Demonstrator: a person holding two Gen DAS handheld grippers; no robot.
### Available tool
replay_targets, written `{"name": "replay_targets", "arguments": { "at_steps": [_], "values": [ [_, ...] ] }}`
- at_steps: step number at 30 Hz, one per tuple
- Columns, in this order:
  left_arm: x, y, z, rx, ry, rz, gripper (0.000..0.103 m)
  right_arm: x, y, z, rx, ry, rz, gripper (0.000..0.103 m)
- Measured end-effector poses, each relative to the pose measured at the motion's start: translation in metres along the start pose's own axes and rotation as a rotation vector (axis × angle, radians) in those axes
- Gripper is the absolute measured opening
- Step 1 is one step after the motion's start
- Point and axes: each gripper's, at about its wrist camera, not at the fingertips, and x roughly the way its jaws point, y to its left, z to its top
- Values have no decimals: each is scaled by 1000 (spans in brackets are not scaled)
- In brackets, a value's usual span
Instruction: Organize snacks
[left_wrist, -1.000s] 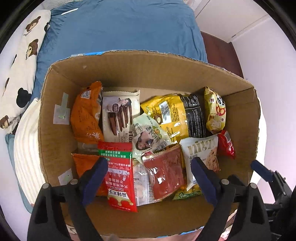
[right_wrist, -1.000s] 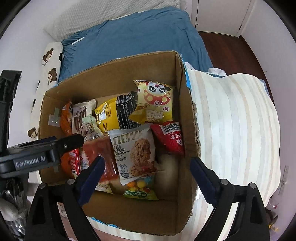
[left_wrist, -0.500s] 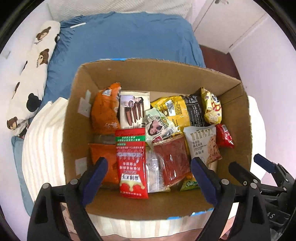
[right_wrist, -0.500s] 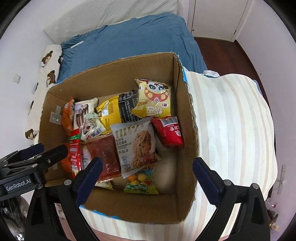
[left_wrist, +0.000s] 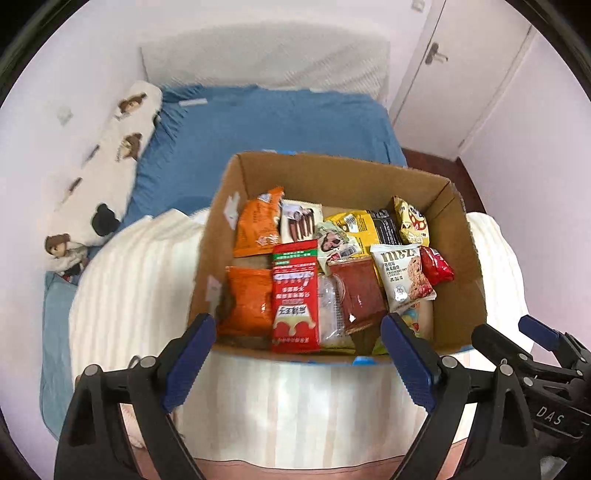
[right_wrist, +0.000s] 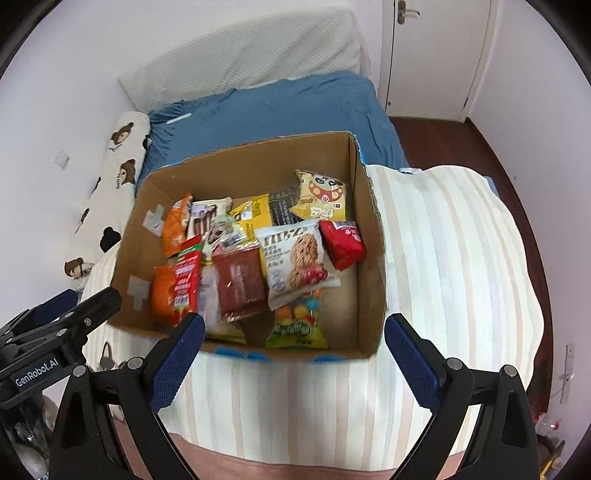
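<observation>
Left gripper (left_wrist: 297, 345) and right gripper (right_wrist: 293, 341) hovering wide apart, empty, above near edge of cardboard box (left_wrist: 255, 173). Snack packets (left_wrist: 295, 291) lying inside. Packing looking finished; next move calling for withdrawal or final check.

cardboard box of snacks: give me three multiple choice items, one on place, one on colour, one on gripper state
1. Where does the cardboard box stand?
A. on a striped blanket
B. on the wooden floor
C. on a chair

2. What colour is the small packet beside the oat cookie pack?
A. red
B. purple
C. black

3. How do the right gripper jaws stand?
A. shut on a packet
B. open, holding nothing
C. shut, holding nothing

Answers: 1 A, the striped blanket spreads under and around it; 2 A, a red wrapper; 3 B, wide apart with nothing between them.
</observation>
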Motion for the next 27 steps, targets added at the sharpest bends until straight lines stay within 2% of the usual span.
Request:
{"name": "replay_targets", "arguments": {
  "at_steps": [8,14,20,27],
  "values": [
    [-56,-3,-54,34,-129,39,92,-48,7,-51,-22,-93,21,100],
    [-97,-3,-97,41,-196,36,92,-94,8,-95,-38,-180,26,100],
    [-138,-8,-138,80,-274,71,92,-145,4,-141,-44,-263,24,100],
    [-176,-5,-171,54,-318,65,92,-196,10,-186,-84,-325,20,100]
  ]
}}
